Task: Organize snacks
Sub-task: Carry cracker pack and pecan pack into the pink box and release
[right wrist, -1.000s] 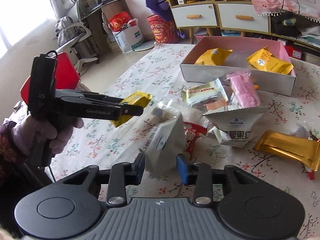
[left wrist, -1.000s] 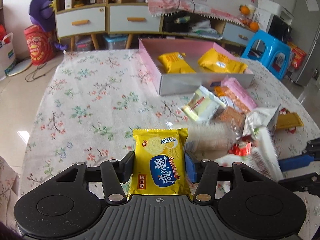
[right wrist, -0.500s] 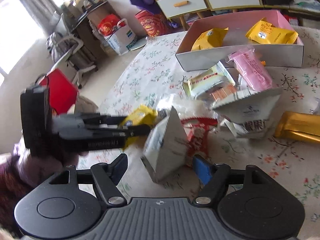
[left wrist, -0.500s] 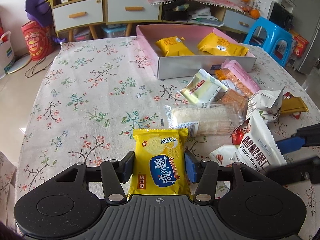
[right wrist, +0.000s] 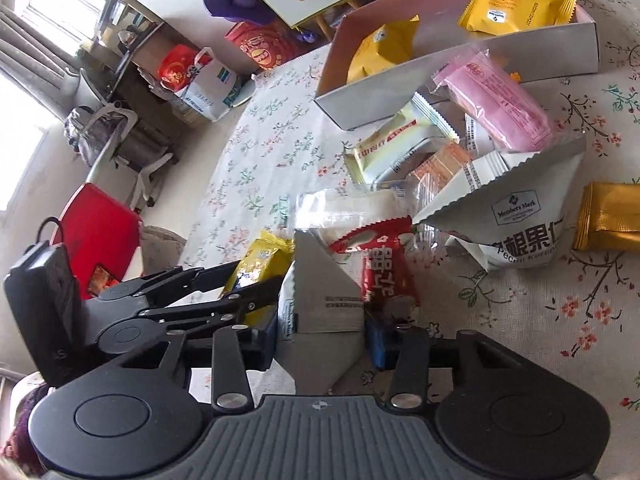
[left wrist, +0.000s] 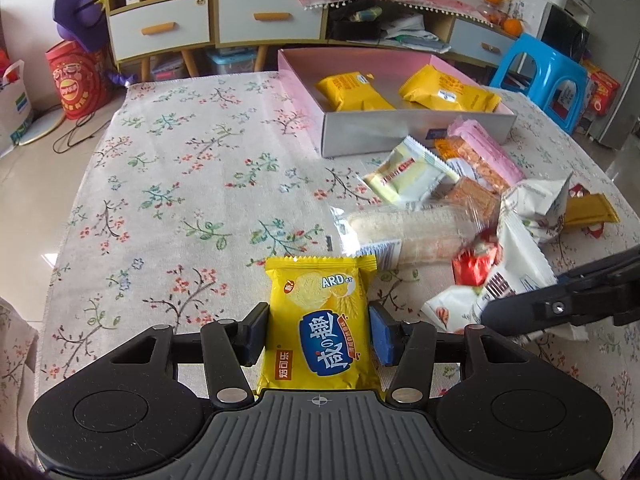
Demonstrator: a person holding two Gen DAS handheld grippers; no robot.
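Note:
My left gripper (left wrist: 318,334) is shut on a yellow cracker packet (left wrist: 320,320) and holds it above the floral tablecloth. The packet also shows in the right wrist view (right wrist: 260,260). My right gripper (right wrist: 322,338) is shut on a white pecan snack bag (right wrist: 324,304), held above the cloth. That bag shows at the right in the left wrist view (left wrist: 516,276). A pink open box (left wrist: 416,132) at the far side holds two yellow packets (left wrist: 352,92). A heap of loose snacks (left wrist: 448,208) lies in front of the box.
The heap includes a pink packet (right wrist: 496,100), a cream packet (right wrist: 396,144), a clear rice-cracker pack (left wrist: 404,232), a red packet (right wrist: 384,268), a second white pecan bag (right wrist: 516,216) and a gold bar (right wrist: 608,216). A blue stool (left wrist: 548,72) stands beyond the table.
My right gripper has swung down and left, close beside my left gripper, with the white bag in it. The left gripper has drawn slightly back from the box with the yellow packet.

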